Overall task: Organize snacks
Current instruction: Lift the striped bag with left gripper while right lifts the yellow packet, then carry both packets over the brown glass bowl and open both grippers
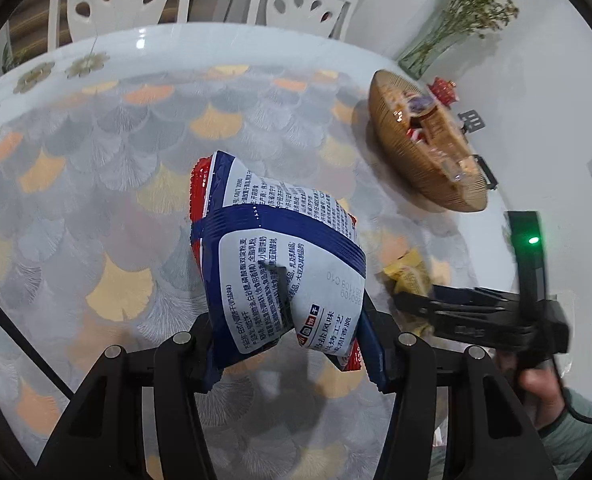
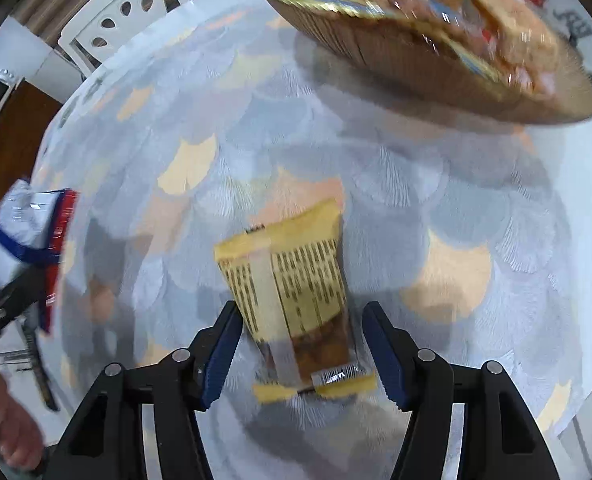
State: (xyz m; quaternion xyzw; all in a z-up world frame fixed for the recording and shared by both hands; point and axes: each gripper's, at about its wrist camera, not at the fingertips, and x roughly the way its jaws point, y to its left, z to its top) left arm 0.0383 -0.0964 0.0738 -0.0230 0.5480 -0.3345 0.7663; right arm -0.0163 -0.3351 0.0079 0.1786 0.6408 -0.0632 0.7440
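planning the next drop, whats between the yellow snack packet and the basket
Nothing but bare patterned tablecloth between the yellow packet and the basket, clearest in the right wrist view.

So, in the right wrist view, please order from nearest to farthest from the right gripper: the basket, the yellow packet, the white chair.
1. Yellow packet: between the open fingers of the right gripper.
2. Basket: ahead, upper right.
3. White chair: beyond the table's edge, upper left.

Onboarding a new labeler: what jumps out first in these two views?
The blue-and-white snack bag, gripped in the left gripper above the patterned table. Next, the yellow snack packet lying on the table between the open right gripper fingers. Beyond it sits the wooden basket, already holding snacks.
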